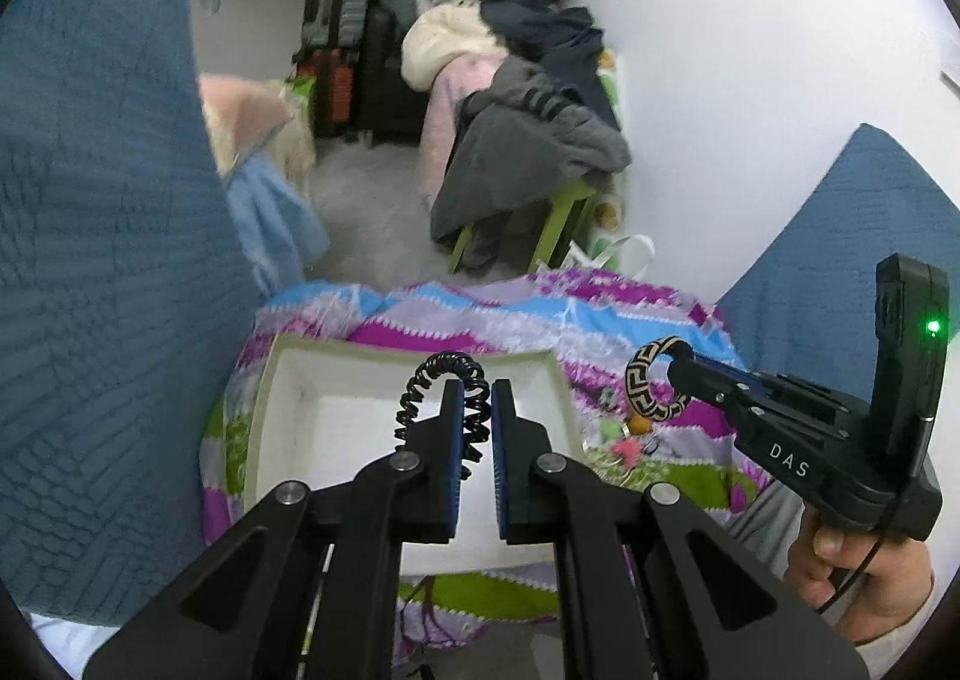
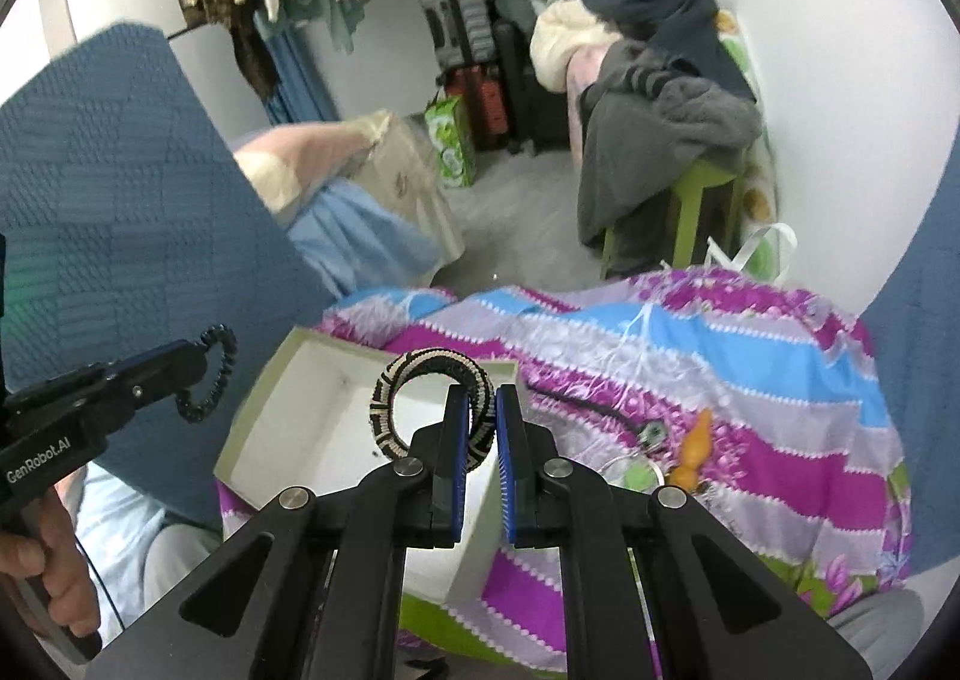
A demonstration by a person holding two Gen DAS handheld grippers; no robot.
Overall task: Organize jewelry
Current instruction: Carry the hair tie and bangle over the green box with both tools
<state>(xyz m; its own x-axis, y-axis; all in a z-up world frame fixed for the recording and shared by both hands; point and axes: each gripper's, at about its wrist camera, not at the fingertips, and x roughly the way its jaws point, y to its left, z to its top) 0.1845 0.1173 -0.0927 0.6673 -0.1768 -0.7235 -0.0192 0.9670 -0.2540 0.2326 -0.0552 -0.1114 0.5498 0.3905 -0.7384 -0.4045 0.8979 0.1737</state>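
Observation:
My left gripper (image 1: 477, 398) is shut on a black spiral bracelet (image 1: 441, 374) and holds it above the white open box (image 1: 288, 410). It also shows in the right wrist view (image 2: 186, 365) at the left, with the spiral bracelet (image 2: 219, 374). My right gripper (image 2: 480, 404) is shut on a black-and-cream patterned woven bangle (image 2: 414, 380) over the box's (image 2: 282, 410) right side. In the left wrist view the right gripper (image 1: 678, 374) holds that bangle (image 1: 645, 380) right of the box.
The box sits on a purple, blue and green patterned cloth (image 2: 690, 380). More jewelry lies on it: an orange piece (image 2: 690, 452), a metal ring (image 2: 636, 467) and a dark cord (image 2: 576, 401). Blue quilted fabric (image 1: 102, 260) stands at the left.

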